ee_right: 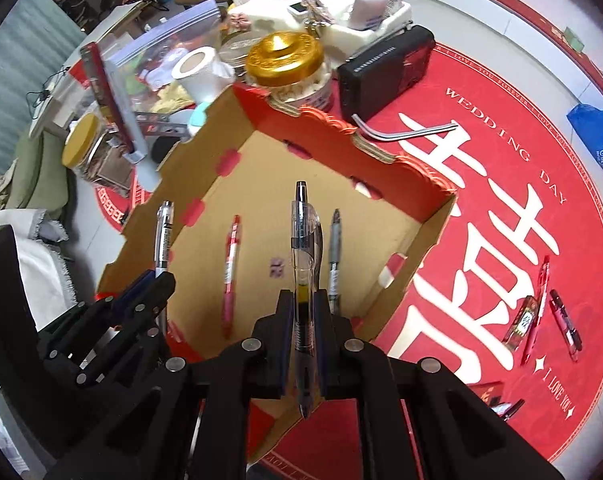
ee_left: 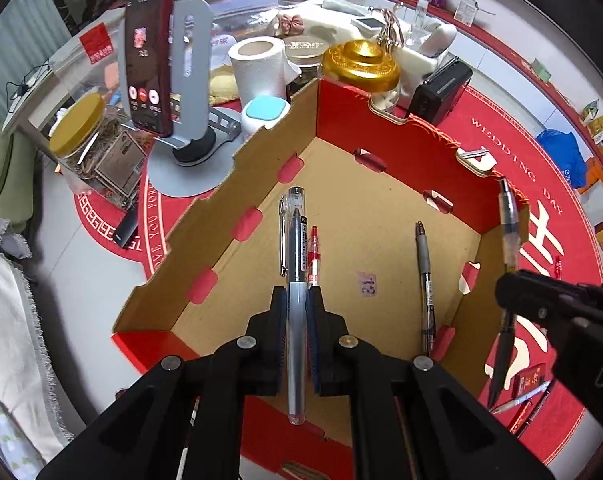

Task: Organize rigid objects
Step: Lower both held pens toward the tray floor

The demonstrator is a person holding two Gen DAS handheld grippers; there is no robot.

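between left gripper (ee_left: 297, 300) jaws: clear-barrel capped pen (ee_left: 295, 280), clamped, above open red-and-brown cardboard box (ee_left: 221, 216). right gripper (ee_right: 304, 304) jaws clamped on transparent click pen (ee_right: 304, 256). beneath jaws, boxed already: red pen (ee_right: 230, 272), grey pen (ee_right: 333, 256). left: several pens (ee_right: 541, 312) on red mat (ee_right: 501, 240), right of jaws.

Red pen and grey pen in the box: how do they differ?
The red pen lies toward the left of the cardboard box; the grey pen lies toward the right. The red pen has a red barrel with a white label; the grey pen has a grey grip and a clear barrel. Both lie flat, roughly parallel, unheld.
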